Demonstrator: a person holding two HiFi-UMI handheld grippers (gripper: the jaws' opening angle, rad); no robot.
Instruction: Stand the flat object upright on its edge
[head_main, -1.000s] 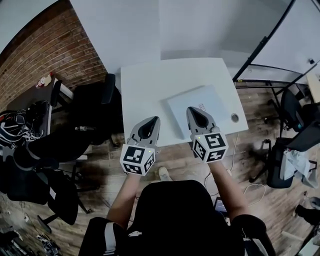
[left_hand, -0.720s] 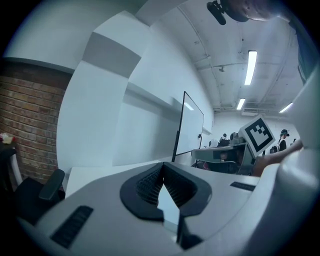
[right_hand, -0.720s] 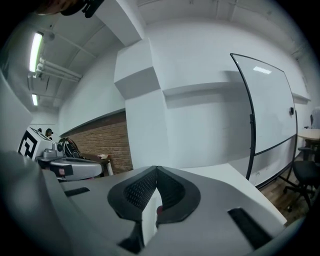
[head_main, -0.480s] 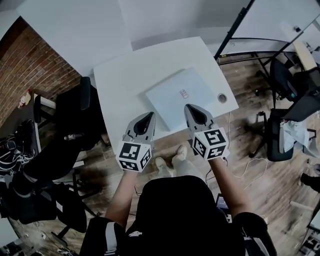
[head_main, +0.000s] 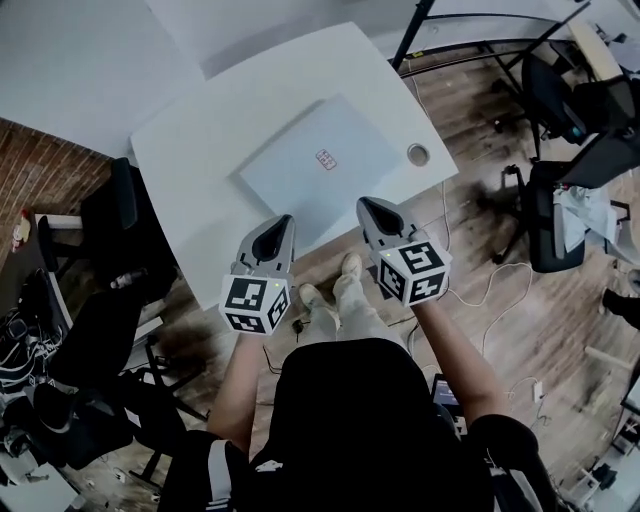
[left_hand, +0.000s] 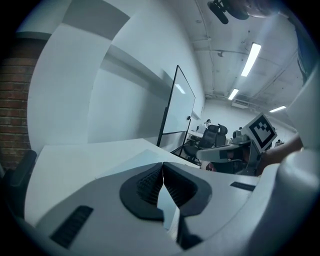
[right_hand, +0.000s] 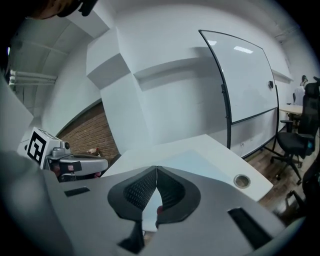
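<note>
A flat pale grey-blue laptop-like slab (head_main: 320, 165) with a small red mark lies flat on the white table (head_main: 200, 130), near its front edge. It shows as a pale sheet (right_hand: 200, 161) past the right jaws and as a pale wedge (left_hand: 137, 159) past the left jaws. My left gripper (head_main: 281, 222) is shut and empty, just short of the table's front edge, left of the slab's near corner. My right gripper (head_main: 368, 205) is shut and empty too, near the slab's near right side, apart from it.
A round cable grommet (head_main: 418, 154) sits in the table's right front corner, also seen as the grommet (right_hand: 242, 180). Black office chairs (head_main: 110, 215) stand left of the table, more chairs (head_main: 560, 100) at the right. A whiteboard (right_hand: 247, 82) stands beyond. Shoes (head_main: 345, 280) show below the table edge.
Both grippers have come forward and down toward the table's front edge, still shut. The head view has tilted, so table and slab now sit higher and turned in the frame.
</note>
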